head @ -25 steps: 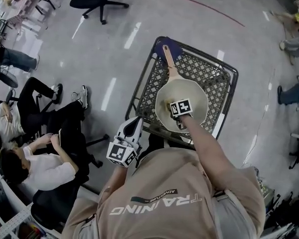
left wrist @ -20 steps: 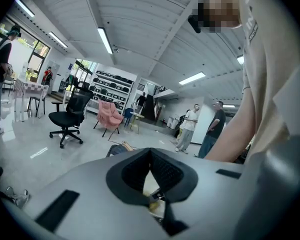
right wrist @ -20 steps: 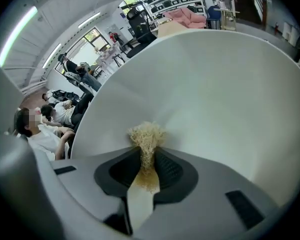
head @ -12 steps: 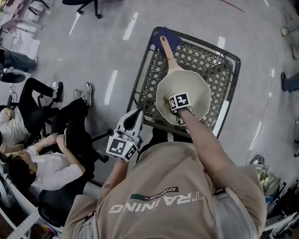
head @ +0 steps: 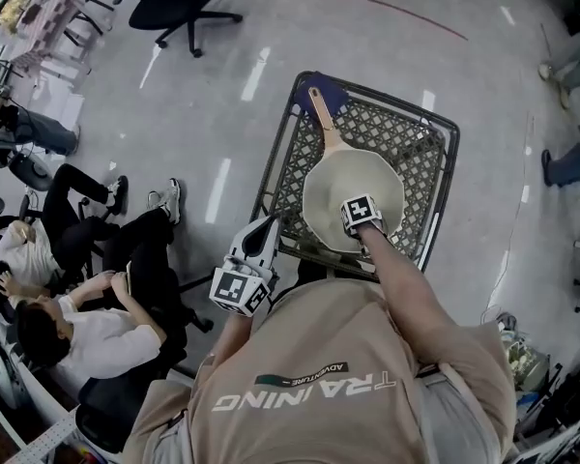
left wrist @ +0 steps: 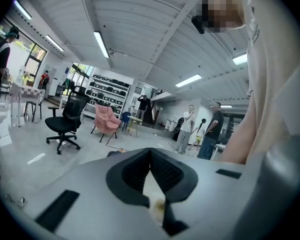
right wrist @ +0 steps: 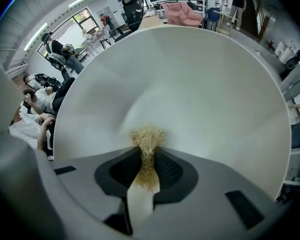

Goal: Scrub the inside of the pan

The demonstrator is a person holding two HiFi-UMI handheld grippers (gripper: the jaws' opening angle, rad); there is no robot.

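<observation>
The left gripper (left wrist: 150, 153) hangs just off the near-left corner of the dark wire-mesh cart (head: 288, 153), its jaws pressed together on nothing. To its right, the cream round pan with a wooden handle (head: 333, 177) lies in the cart. The right gripper (right wrist: 148, 156) points down into it, pinching a tan fibrous scrubbing tuft (right wrist: 147, 136) at the pan's pale inner wall.

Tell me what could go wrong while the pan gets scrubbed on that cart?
The pan just rests on the mesh cart, and the left gripper is away from it, so a hard rub might slide or tip it. The right gripper pinches only a small tuft of scrubber, which could slip out.
</observation>
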